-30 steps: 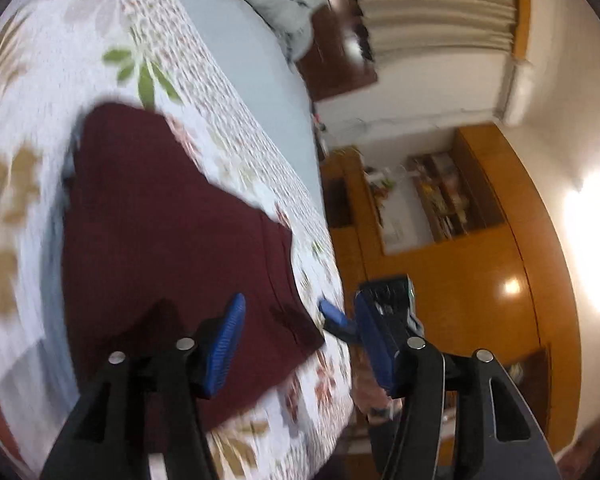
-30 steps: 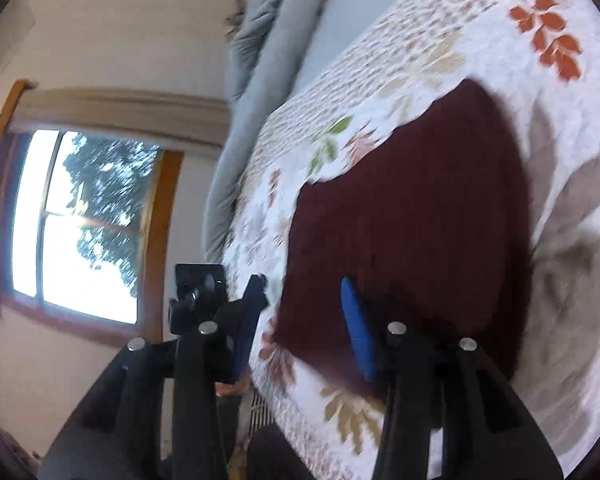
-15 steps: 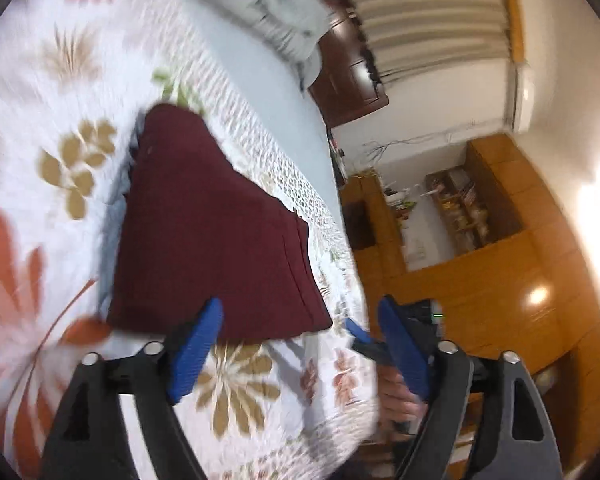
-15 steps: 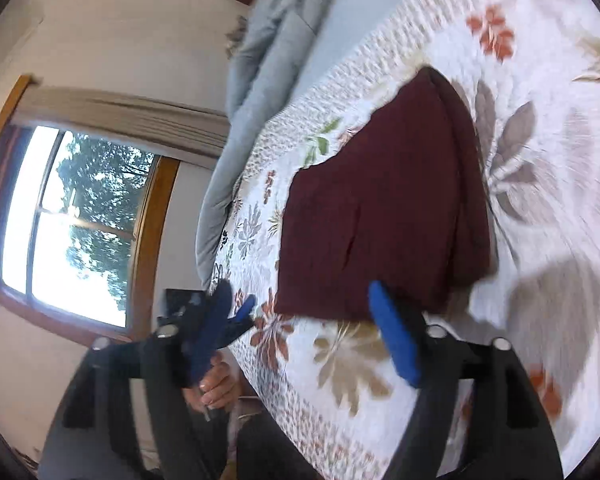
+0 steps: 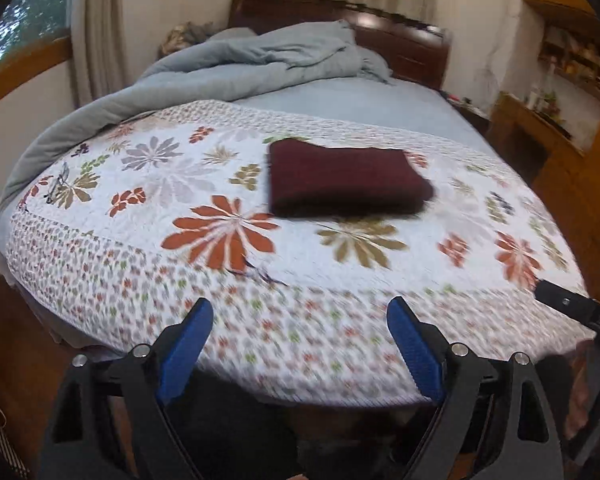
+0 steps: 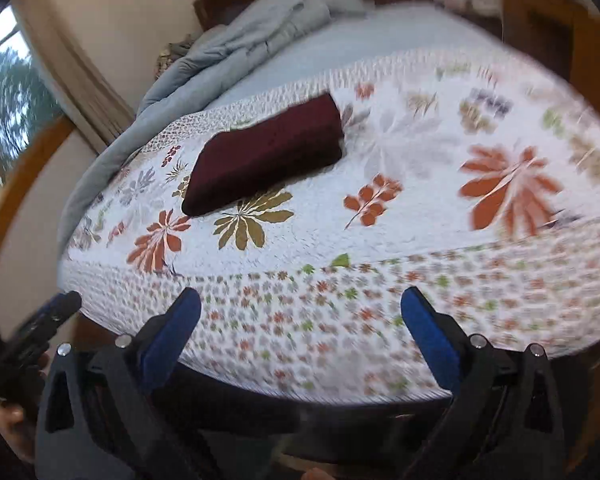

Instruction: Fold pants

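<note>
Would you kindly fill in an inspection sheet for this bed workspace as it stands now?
Surface: floral quilt spread over the bed's near end.
Job's things: maroon pants, folded into a flat rectangle, lying on the quilt.
Clutter: grey duvet bunched towards the headboard.
Grippers: left gripper and right gripper both opening, nothing between the jaws, well clear of the pants.
Cables: nothing seen.
Surroundings: window with curtains, wooden shelving to one side.
</note>
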### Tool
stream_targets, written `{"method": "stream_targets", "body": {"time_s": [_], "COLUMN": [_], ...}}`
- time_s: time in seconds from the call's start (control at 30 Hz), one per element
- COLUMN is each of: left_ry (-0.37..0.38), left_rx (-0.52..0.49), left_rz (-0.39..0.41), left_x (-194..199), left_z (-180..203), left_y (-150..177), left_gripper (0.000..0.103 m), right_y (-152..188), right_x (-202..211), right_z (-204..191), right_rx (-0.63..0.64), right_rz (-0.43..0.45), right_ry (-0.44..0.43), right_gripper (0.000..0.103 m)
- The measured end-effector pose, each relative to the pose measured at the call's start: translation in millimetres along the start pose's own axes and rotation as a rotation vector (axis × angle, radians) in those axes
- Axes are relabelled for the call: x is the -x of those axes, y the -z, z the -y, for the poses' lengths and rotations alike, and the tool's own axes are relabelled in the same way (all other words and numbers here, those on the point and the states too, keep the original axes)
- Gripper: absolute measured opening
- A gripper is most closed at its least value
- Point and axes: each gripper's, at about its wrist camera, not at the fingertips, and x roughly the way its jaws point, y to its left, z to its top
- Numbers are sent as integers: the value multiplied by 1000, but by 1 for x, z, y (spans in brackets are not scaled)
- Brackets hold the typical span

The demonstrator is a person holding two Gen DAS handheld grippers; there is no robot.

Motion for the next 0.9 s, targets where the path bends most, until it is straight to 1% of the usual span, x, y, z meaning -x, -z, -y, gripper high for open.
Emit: {"method": "stream_targets", "body": {"time_s": [0.1, 0.17, 0.23, 0.3, 0.33, 0.4, 0.43, 0.53, 0.63, 0.73, 0.9], "left_ry": [26, 17, -1, 10, 15, 16, 7, -30, -44, -69, -53], "left_rx": [11, 14, 0, -14, -10, -7, -3, 12, 40, 32, 26], "left_rz": [22, 13, 4, 38, 69, 98, 110, 122, 121, 124, 95], "left_x": [30, 46, 61, 81, 93, 107, 112, 115, 108, 97, 77], "left_z": [7, 15, 23, 31, 34, 37, 38, 38, 32, 31, 31], "left_y": [13, 14, 13, 13, 14, 15, 16, 19, 21, 21, 19], "left_gripper": [89, 89, 89, 89, 89, 89, 89, 89, 89, 89, 89], "right_y": [19, 27, 30, 32, 34, 33, 34, 33, 34, 34, 32], "right_x": [37, 64, 88, 108, 118, 133, 137, 138, 133, 119, 97], "right_z": [-22, -36, -46, -57, -63, -69, -71, -76, -78, -77, -68], "right_rx": [93, 131, 154, 190, 216, 240, 251, 273, 280, 285, 263], "right_rz": [68, 110, 138, 163, 174, 185, 189, 178, 156, 136, 106], "right_ry": [51, 64, 44, 12, -8, -16, -23, -1, 2, 18, 21], "right_gripper": [100, 100, 100, 100, 100, 100, 100, 100, 100, 100, 100]}}
